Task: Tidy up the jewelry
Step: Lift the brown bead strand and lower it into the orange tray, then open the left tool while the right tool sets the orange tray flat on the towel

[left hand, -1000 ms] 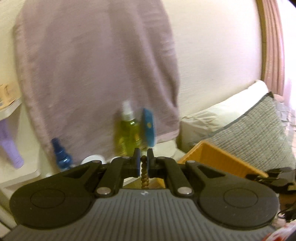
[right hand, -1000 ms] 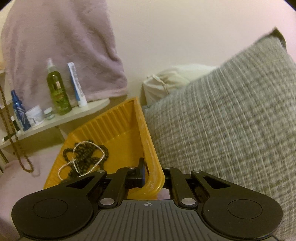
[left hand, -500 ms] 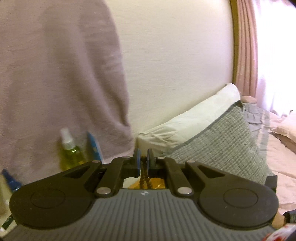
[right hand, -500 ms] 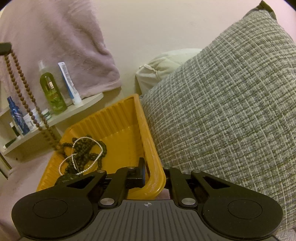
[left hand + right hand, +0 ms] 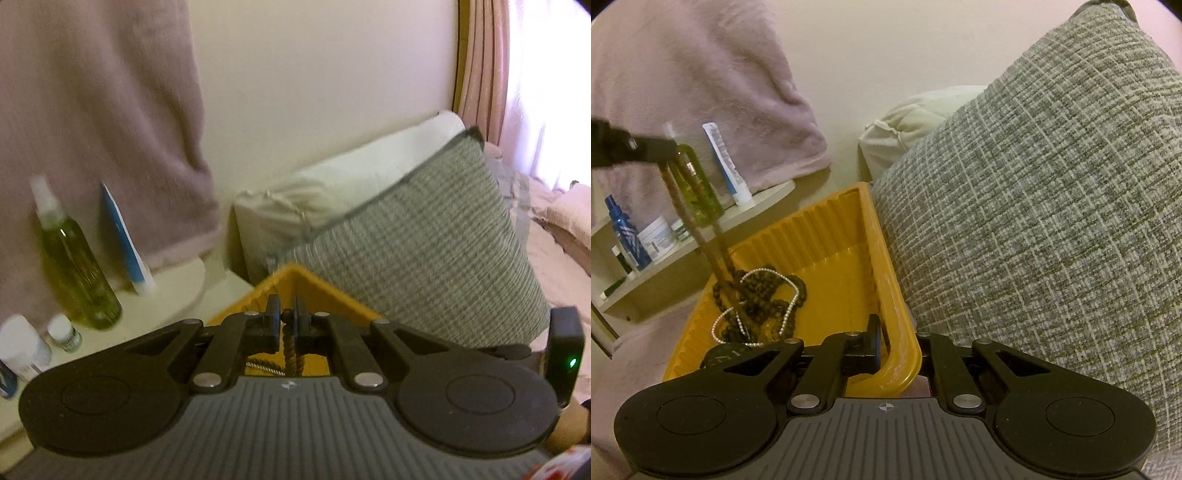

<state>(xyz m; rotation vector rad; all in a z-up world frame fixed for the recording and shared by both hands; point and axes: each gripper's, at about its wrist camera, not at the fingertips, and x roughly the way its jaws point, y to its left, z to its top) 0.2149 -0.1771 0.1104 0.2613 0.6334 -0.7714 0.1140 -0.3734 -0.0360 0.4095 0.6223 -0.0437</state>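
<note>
between left gripper (image 5: pixel 287 317) jaws, brown bead necklace (image 5: pixel 291 349)

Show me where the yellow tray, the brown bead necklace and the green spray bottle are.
yellow tray (image 5: pixel 827 236): right wrist view, ribbed back wall.
brown bead necklace (image 5: pixel 690 225): right wrist view, hanging strand.
green spray bottle (image 5: pixel 77 273): left wrist view, body.

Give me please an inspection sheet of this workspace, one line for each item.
Surface: pink bedding under the yellow tray.
Job's things: brown bead strand hanging into the tray; dark beads and pearl strand inside.
Clutter: green spray bottle, blue tube, jars on the shelf.
Grippers: left claw shut on the brown strand; right claw shut on the tray rim.
Cables: nothing seen.
Surroundings: grey cushion, hanging towel, curtain.
</note>
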